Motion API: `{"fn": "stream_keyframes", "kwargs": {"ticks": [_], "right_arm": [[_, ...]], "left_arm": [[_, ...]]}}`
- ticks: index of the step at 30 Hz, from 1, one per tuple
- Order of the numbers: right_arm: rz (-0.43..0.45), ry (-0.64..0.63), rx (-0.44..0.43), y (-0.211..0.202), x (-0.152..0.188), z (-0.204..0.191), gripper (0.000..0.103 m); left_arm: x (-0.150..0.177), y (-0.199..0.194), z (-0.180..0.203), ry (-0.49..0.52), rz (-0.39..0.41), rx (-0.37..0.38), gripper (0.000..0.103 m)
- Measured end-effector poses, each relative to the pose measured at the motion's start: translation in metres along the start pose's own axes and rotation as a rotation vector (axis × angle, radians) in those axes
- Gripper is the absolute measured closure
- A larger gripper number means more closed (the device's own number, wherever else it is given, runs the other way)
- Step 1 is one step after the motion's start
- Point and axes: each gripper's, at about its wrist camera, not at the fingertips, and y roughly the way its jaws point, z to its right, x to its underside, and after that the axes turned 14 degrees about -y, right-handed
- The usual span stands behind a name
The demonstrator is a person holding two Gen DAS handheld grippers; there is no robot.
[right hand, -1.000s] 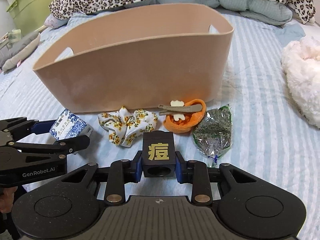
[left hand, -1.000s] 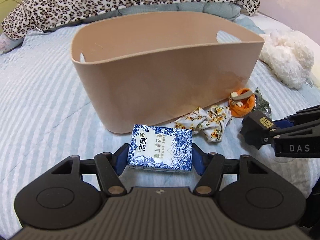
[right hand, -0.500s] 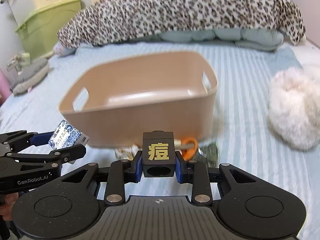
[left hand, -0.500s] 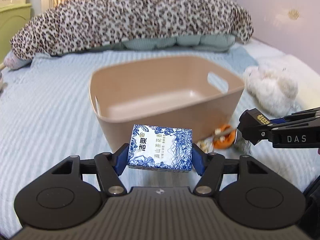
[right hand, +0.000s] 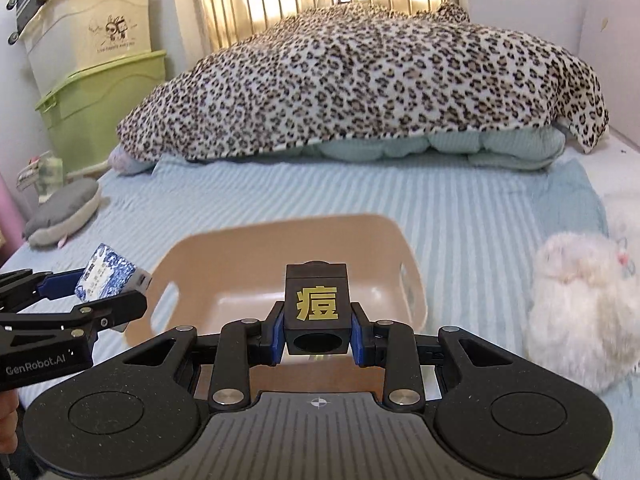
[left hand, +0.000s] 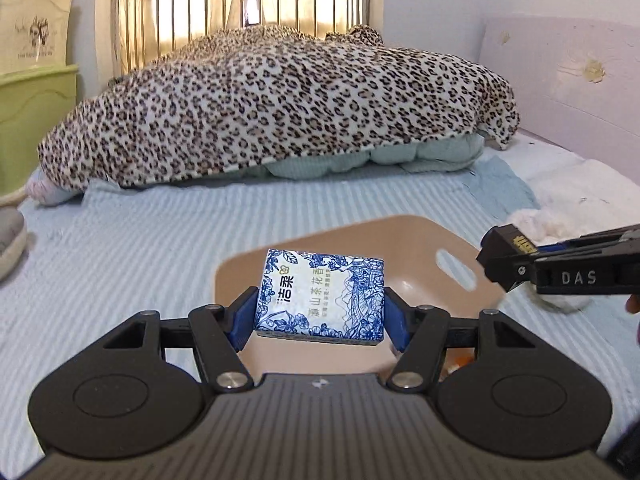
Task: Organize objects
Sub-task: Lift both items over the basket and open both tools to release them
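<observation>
The left gripper (left hand: 320,312) had its blue fingers (left hand: 241,318) clamped on the two sides of a blue-and-white tissue pack (left hand: 322,300), holding it in the air over the tan basket (left hand: 432,240) that sat on the striped bed (left hand: 140,248). The right gripper (right hand: 316,330) pinched a black cube (right hand: 316,304) marked with a gold character, also raised above the basket's open top, with a white plush toy (right hand: 580,300) lying on the bed to its right. A leopard-print blanket (right hand: 360,80) was heaped behind.

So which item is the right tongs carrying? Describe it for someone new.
Find the tan basket on the striped bed. Just above its near edge, the right tongs grip a small black cube. Unlike the blue-and-white tissue pack, it has a gold Chinese character.
</observation>
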Motion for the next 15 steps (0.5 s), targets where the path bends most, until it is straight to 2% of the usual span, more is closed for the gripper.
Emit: {"fn": "stream_keyframes", "kwargs": {"ticks": [6,12,15], "right_arm": [[-0.003,-0.017,0.028,0.026,-0.021,0.007,0.074],[-0.055,-0.072,0.044,0.061,-0.028,-0.001,0.074],[-0.099,-0.056,0.012,0.081,-0.026,-0.002,0.074]], "left_arm": [[-0.013,0.04,0.004,0.014,-0.024,-0.058,0.038],[-0.012,0.084,0.002,0.001,-0.125,-0.085,0.038],[-0.005,0.105,0.001,0.003,-0.177,-0.12,0.038]]}}
